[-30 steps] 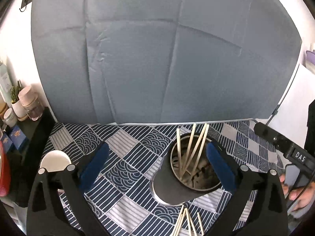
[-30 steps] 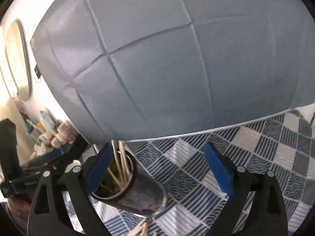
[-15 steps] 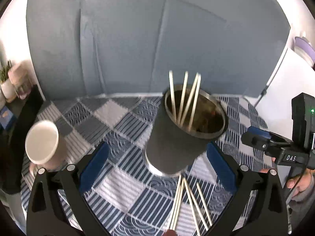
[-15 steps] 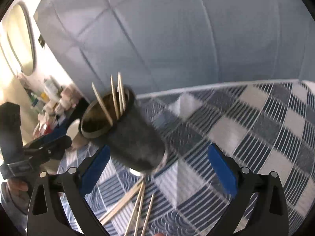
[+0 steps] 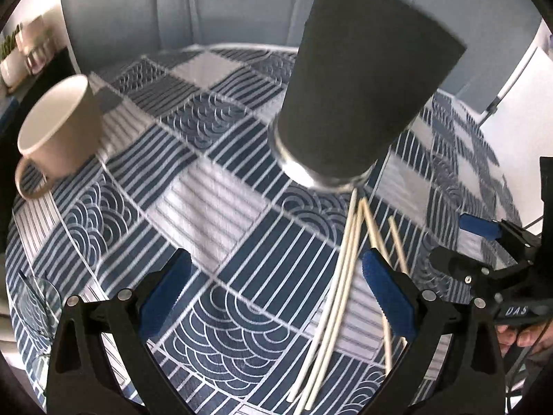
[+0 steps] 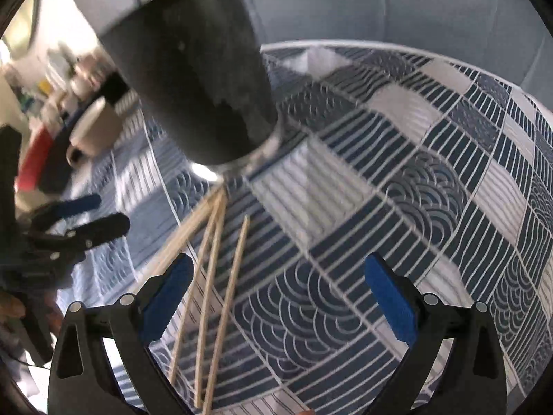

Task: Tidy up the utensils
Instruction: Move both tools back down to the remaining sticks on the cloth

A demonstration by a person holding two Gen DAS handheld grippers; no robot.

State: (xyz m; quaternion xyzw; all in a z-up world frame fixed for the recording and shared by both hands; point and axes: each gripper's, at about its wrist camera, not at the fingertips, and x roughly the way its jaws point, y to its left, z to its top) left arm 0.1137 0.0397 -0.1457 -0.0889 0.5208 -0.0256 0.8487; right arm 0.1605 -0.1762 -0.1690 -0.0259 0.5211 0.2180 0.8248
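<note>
My left claw (image 5: pixel 276 290) and right claw (image 6: pixel 276 290) gape empty above loose chopsticks (image 6: pixel 221 276); next I pinch one for the dark holder (image 5: pixel 359 79).

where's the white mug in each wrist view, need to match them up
Left wrist view: the white mug stands at the left edge, on the patterned cloth.
Right wrist view: it is small and blurred at upper left, behind the dark utensil cup.
Shared landmark: that dark utensil cup, with loose chopsticks lying below it.
</note>
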